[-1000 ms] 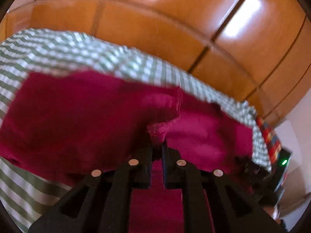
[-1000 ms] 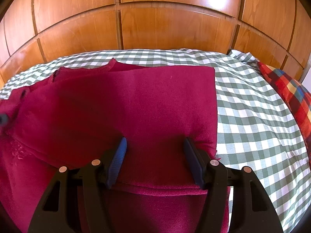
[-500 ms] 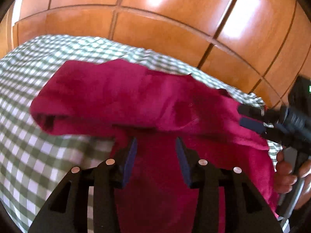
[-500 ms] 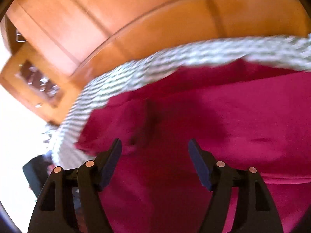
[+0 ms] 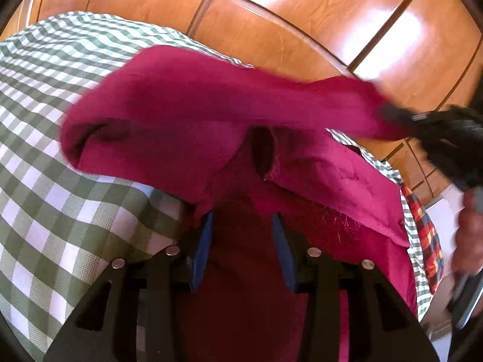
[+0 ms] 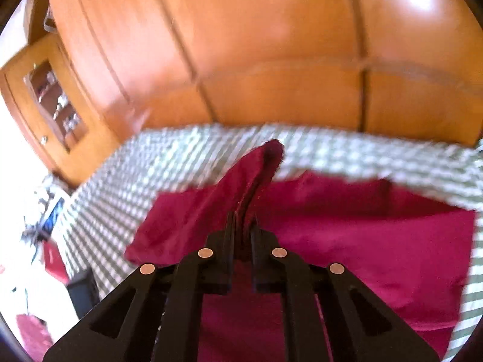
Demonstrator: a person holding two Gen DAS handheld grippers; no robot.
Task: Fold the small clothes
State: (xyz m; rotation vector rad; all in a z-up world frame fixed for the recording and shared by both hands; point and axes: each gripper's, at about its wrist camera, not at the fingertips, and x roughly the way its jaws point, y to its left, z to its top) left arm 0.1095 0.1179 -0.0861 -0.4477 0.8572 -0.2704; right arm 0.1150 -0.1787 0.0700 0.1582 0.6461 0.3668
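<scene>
Crimson garment (image 6: 377,241) lies on the bed (image 5: 60,181); right gripper (image 6: 241,229) pinches its lifted corner, left gripper (image 5: 241,241) gapes nearer the body.

A soft, matt, slightly fuzzy knit cloth is seen in the crimson garment (image 5: 187,111), with loose fibres showing along its raw edge, and a coarser woven cloth with a visible weave in the green-and-white checked bedcover (image 5: 60,205). The panelled wooden wall (image 6: 271,60) is finished in a smooth, glossy varnish in which bright glare is reflected. Matt black plastic is shown in the left gripper (image 5: 241,241), set with small shiny metal discs.
</scene>
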